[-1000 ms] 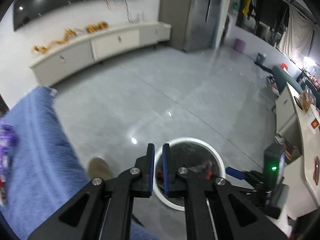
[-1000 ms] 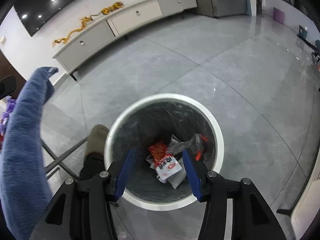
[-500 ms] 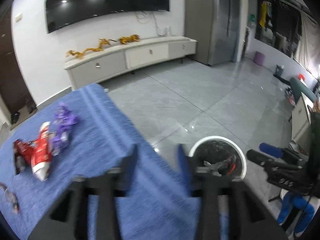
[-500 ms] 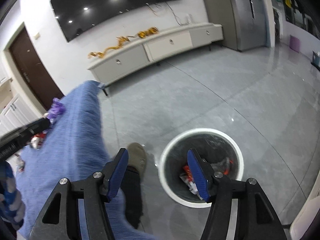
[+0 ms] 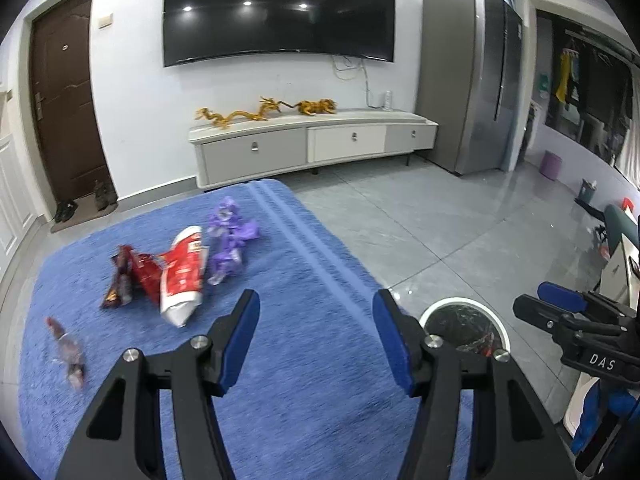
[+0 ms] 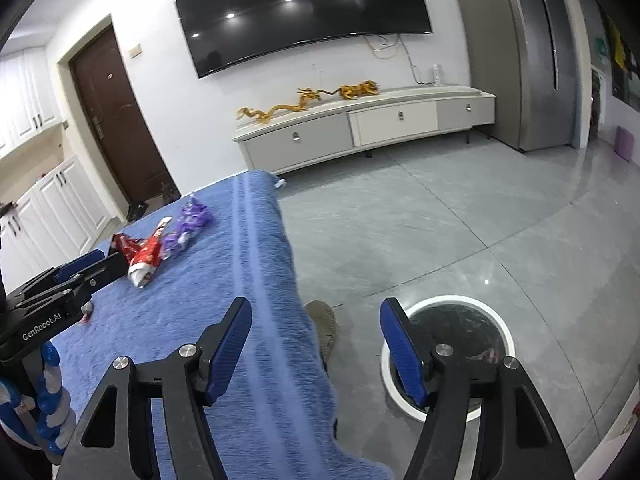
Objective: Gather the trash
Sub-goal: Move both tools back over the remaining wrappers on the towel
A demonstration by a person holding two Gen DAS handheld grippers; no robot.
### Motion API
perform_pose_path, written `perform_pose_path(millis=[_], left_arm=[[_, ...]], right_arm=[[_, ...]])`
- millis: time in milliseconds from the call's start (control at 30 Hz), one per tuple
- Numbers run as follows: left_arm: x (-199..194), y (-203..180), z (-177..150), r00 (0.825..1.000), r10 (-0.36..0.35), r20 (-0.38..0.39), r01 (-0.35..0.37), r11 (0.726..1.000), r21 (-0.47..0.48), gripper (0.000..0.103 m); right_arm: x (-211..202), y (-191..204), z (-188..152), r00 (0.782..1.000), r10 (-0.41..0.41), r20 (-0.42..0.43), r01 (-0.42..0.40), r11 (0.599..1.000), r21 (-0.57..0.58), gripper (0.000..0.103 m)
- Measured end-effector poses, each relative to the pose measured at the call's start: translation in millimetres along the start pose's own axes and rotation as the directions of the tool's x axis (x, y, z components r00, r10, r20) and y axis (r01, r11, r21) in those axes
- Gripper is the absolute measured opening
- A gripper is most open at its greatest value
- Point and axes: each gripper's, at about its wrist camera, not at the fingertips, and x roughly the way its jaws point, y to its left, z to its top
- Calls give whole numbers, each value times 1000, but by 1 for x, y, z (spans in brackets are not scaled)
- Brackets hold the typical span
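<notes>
Several crumpled wrappers lie on the blue cloth table (image 5: pixel 320 360): a purple one (image 5: pixel 232 240), a red-and-white pouch (image 5: pixel 184 276), dark red ones (image 5: pixel 132 276) and a small one (image 5: pixel 66 350) at the left. My left gripper (image 5: pixel 316 308) hovers open and empty over the cloth, short of them. My right gripper (image 6: pixel 316 312) hangs over the table's right edge, its jaws opening with nothing between them. The white-rimmed bin (image 6: pixel 448 300) stands on the floor below right, with trash (image 5: pixel 484 340) inside. The pouch (image 6: pixel 146 258) and the left gripper (image 6: pixel 92 264) also show in the right wrist view.
A person's shoe (image 6: pixel 324 324) rests on the grey tiled floor between table and bin. A low white TV cabinet (image 5: pixel 312 148) with golden figures lines the far wall under a large TV (image 5: pixel 280 12). A brown door (image 5: pixel 64 112) is at the left, a grey fridge (image 5: pixel 476 92) at the right.
Both grippers rose from above the bin and swung left over the blue cloth. The left jaws went from shut to open; the right jaws widened. The wrappers came into view.
</notes>
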Motion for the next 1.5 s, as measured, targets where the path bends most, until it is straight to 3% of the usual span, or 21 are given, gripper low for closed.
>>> perform_pose_path(millis=[667, 1133, 1500], left_arm=[[-13, 71, -25, 998, 56, -17, -58, 991, -117, 57], [-3, 93, -26, 998, 45, -49, -53, 984, -169, 57], [25, 113, -29, 992, 76, -97, -94, 976, -195, 57]], right_arm=[[22, 72, 7, 998, 42, -42, -47, 994, -104, 65], [45, 87, 9, 994, 72, -76, -82, 989, -127, 65], [75, 100, 19, 988, 112, -109, -128, 981, -148, 65]])
